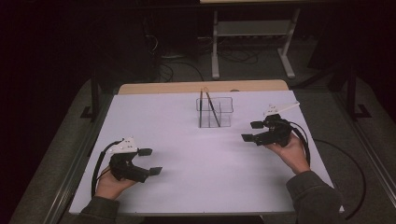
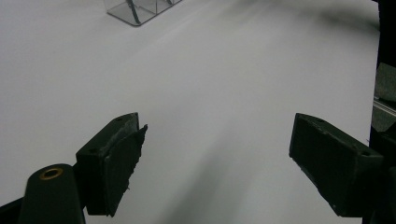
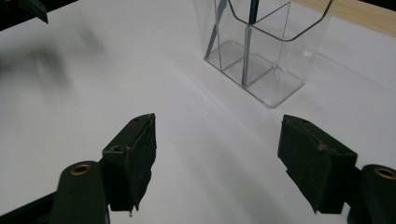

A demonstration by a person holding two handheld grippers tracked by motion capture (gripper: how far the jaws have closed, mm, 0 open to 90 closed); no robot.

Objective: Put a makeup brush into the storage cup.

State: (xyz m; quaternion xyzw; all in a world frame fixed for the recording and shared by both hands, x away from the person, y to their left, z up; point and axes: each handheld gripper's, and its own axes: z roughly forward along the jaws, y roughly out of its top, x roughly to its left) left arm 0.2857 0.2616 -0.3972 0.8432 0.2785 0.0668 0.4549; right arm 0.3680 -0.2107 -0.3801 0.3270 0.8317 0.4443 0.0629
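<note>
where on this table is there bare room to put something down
Bare white table lies between the left gripper and right gripper, both open and empty, and along the far left. Only the far middle is taken: a clear organizer holding two pencils.

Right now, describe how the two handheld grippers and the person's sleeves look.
Left gripper and right gripper: black bodies, blocky black jaws with worn pads, white plate on top, black cable trailing. Brass-coloured rings mark the jaw arms. Sleeves: dark olive-grey.

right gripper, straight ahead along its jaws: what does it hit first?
Likely the clear divided holder. The right gripper is open and empty, with bare white table between them; the holder sits slightly right of centre, so a near miss is possible.
</note>
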